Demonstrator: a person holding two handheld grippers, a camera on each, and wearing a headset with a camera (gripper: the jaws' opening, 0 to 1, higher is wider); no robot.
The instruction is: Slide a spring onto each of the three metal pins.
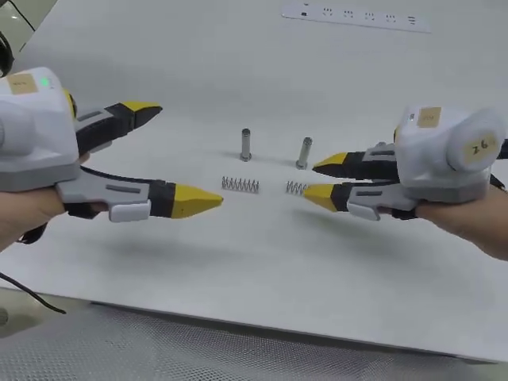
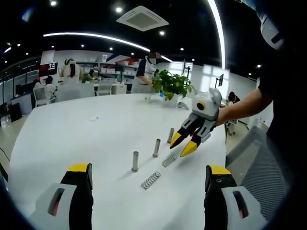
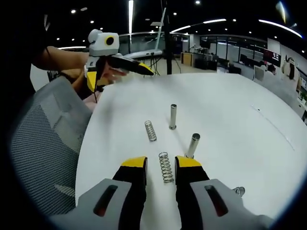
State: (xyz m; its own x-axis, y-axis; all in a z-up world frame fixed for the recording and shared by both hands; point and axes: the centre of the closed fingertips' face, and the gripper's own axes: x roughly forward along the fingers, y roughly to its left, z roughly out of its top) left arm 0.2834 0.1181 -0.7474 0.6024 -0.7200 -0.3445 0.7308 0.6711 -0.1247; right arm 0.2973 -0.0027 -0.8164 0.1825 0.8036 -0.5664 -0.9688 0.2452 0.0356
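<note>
R gripper (image 3: 161,165): jaws narrowed, not shut. The tips sit either side of the near end of a spring (image 3: 166,167) lying flat on the white table (image 3: 230,105). Table shows both sides of the coil, so I judge it's not pinched yet.

Key relation: the spring's long axis runs almost straight out along my jaws, i.e. I'm end-on. Closing would grip it across its width at the near end, far end free.

Pin ahead (image 3: 193,145) stands upright just beyond the spring's far end, a bit right, v. close. Second pin (image 3: 172,116) is further out, w/ the other spring (image 3: 150,130) to its left. Third pin (image 2: 171,135), in the L gripper view, is just beside my R tips.

L gripper (image 1: 189,153): jaws spread wide, holding nothing, well apart from this spring and nearer the other one. So R takes this one. After the pinch the spring probably needs tipping upright over the pin ahead. Risk: a jaw knocks that pin.
</note>
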